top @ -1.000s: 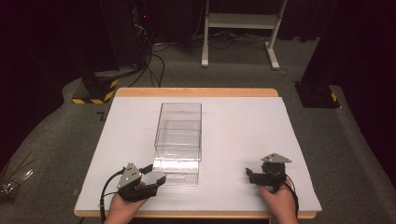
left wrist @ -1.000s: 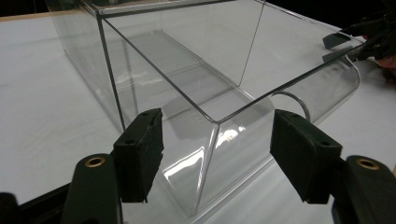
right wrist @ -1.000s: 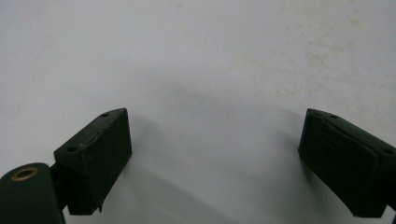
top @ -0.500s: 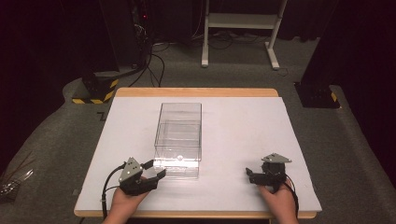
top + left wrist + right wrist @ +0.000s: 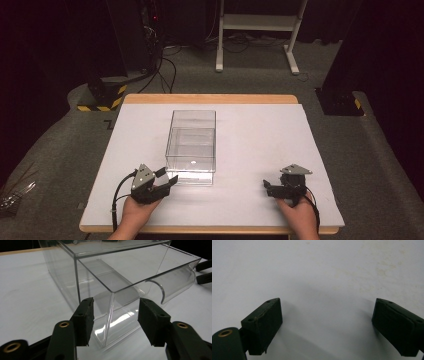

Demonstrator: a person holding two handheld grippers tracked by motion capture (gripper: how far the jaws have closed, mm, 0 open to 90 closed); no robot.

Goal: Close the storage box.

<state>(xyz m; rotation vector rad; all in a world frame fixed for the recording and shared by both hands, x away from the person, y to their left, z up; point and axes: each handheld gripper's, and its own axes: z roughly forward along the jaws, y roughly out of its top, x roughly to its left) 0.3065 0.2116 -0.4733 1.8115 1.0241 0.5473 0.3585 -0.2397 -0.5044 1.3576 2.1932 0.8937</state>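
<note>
A clear plastic box [image 5: 192,131] lies lengthwise on the white table [image 5: 260,135], and its drawer [image 5: 192,176] sticks out a little at the near end. In the left gripper view the drawer's near corner [image 5: 111,315] stands between the jaws of my left gripper [image 5: 115,315], with a wall meeting each pad; the drawer's front has a curved cutout [image 5: 162,290]. From above, my left gripper [image 5: 168,176] sits at the box's near left corner, shut on the drawer. My right gripper [image 5: 267,188] rests near the table's front right, and its jaws [image 5: 325,320] are open over bare white surface.
The table's wooden edge [image 5: 210,99] runs along the far side. Beyond it on the grey floor are a white stand [image 5: 255,30], cables [image 5: 165,65], a yellow-and-black striped base [image 5: 102,95] and a black base [image 5: 340,100].
The box's near end has drawn back away from the person, as the drawer slid in. My left gripper has crept forward with it and its jaws have narrowed. The right hand has stayed put.
</note>
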